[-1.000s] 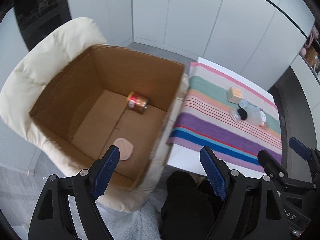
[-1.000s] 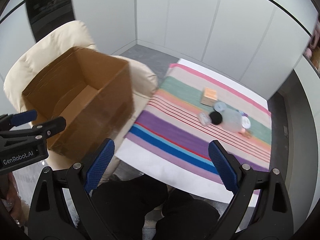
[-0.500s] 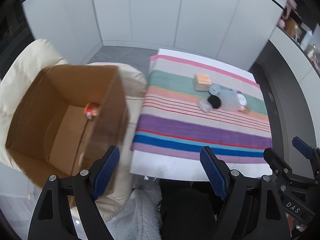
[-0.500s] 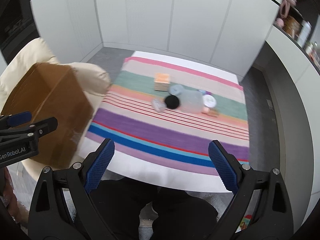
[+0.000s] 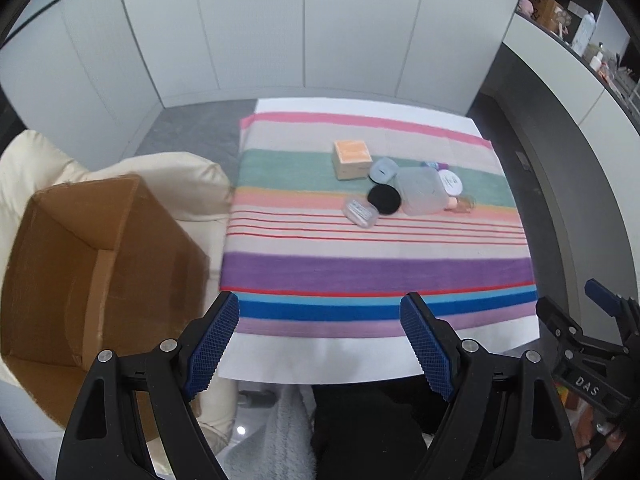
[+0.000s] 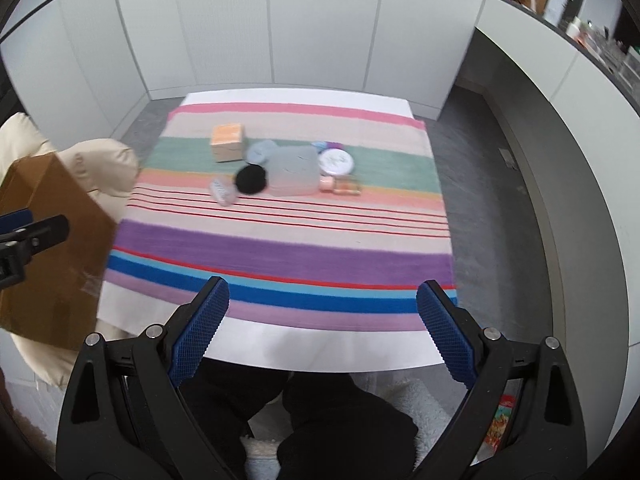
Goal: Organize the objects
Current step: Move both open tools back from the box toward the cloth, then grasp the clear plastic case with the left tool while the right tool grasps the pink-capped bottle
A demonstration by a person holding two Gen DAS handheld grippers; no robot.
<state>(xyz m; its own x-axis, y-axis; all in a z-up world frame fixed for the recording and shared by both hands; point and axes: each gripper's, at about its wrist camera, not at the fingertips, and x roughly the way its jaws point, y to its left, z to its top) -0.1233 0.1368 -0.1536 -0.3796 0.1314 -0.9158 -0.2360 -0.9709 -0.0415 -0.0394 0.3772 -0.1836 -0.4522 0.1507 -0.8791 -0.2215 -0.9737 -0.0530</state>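
- Left gripper (image 5: 319, 312): jaws wide apart, nothing between them, over the near edge of the white counter (image 5: 320, 354).
- Right gripper (image 6: 322, 300): same, spread and empty, above the counter's near edge.
- Items to sort sit in one cluster on the green and peach bands of the striped cloth (image 5: 376, 268), far side, well apart from both grippers.
- Cluster: orange-topped cardboard cube (image 5: 351, 158), pale blue round lid (image 5: 383, 169), frosted translucent plastic tub (image 5: 421, 192), black round puff (image 5: 384, 199), small clear plastic case (image 5: 360, 211), white round tin (image 5: 449, 182), small peach-and-amber bottle lying on its side (image 6: 340, 185).
- Something small, blue and purple, behind the tub; too hidden to identify.
- Open brown cardboard box (image 5: 92, 280) on the cream cushioned chair (image 5: 160, 180), just left of the counter; what shows of its interior is bare, the rest is hidden.
- Judgement: most of the job is left. Nothing is held and the whole cluster is unsorted.
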